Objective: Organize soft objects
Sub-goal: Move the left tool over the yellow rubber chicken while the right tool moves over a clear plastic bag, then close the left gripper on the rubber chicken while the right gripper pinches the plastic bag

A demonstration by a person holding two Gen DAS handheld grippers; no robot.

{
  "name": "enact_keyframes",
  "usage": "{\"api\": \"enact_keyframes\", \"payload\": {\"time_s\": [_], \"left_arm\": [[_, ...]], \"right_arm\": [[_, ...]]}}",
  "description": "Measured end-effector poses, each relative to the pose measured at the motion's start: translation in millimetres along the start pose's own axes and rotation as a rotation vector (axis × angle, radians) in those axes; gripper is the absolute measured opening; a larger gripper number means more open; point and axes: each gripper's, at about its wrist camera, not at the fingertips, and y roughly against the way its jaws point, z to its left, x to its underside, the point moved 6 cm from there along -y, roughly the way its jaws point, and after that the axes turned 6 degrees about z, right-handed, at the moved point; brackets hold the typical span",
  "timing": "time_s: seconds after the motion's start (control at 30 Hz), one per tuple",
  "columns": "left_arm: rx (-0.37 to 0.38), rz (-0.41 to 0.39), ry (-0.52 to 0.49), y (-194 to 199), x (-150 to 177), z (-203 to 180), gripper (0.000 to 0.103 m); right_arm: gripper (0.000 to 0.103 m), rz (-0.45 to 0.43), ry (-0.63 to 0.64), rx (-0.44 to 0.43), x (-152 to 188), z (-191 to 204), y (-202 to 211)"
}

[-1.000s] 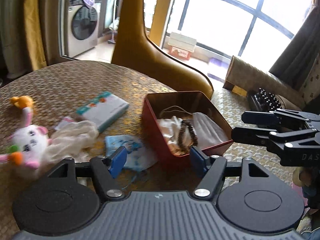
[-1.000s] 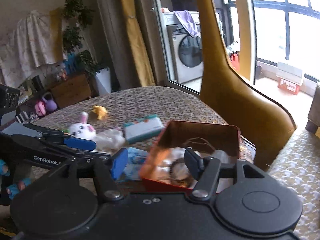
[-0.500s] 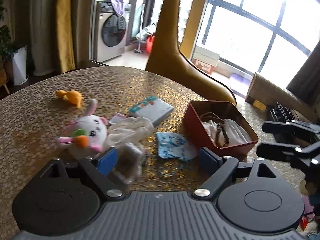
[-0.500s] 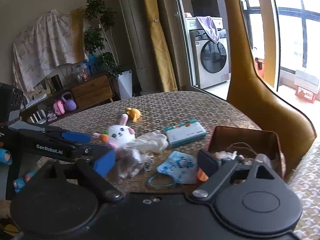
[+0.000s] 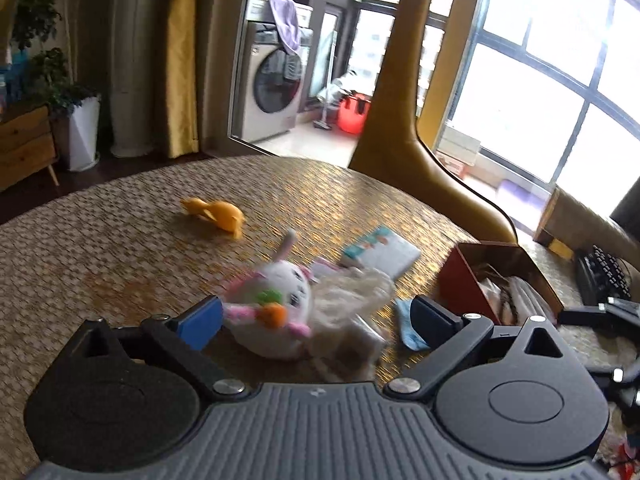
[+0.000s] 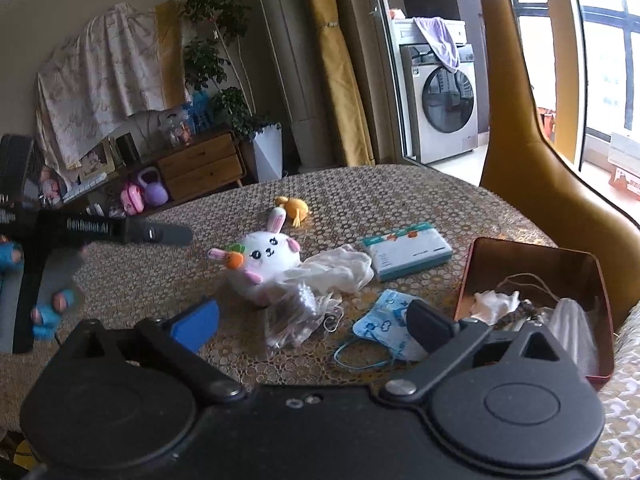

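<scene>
Both the left gripper (image 5: 316,318) and the right gripper (image 6: 312,326) are held with fingers spread wide, nothing between them. A white plush rabbit with a small orange carrot (image 6: 266,258) is seen lying on the woven gold tablecloth (image 6: 400,200), touching crumpled white cloth (image 6: 340,266). A blue printed face mask (image 6: 386,328) is seen just beside the red metal tin (image 6: 600,308), which holds soft items.

- One white plush rabbit (image 6: 267,258) holding a small carrot.
- One orange duck toy (image 6: 294,207).
- One teal-and-white tissue pack (image 6: 408,249).
- One blue printed face mask (image 6: 390,328) with a loose ear loop.
- One crumpled white cloth (image 6: 336,268).
- One clear plastic bag (image 6: 292,316) with something pale inside.
- One red tin box (image 6: 600,284), holding several soft items too jumbled to count.
- Two grippers: left gripper (image 5: 316,318) and right gripper (image 6: 312,322), each with two fingers spread apart.
</scene>
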Motion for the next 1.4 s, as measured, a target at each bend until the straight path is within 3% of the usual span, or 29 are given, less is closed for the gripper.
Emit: {"api": "enact_keyframes", "payload": {"time_s": [0.2,0.37,0.5,0.67,1.03,1.2,1.4], "left_arm": [[-0.006,0.001,0.087,-14.0,-27.0,37.8,0.101],[-0.090,-0.003,0.137,-38.9,-54.4,70.8,0.101],[-0.208,0.006,0.072,-67.3,-74.0,83.9,0.101],[-0.256,0.029,0.122,-105.1,-92.0,103.1,0.101],[-0.309,0.163,0.266,-205.1,-123.4,136.4,0.101],[-0.309,0.257,0.261,-250.4,-127.0,135.5,0.101],[-0.317,0.294,0.234,-285.2,-129.6,135.0,0.101]], "right_arm": [[0.100,0.042,0.053,-0.034,-0.2,18.2,-26.0],[0.096,0.082,0.128,-0.063,-4.6,32.5,-47.1],[0.095,0.108,0.181,-0.079,-9.4,38.7,-61.2],[0.092,0.155,0.231,-0.079,-14.8,38.8,-88.2],[0.083,0.246,0.361,-0.095,-10.7,48.1,-144.1],[0.079,0.270,0.378,-0.114,-10.0,44.3,-159.6],[0.071,0.301,0.370,-0.137,-5.6,40.4,-175.0]]}}
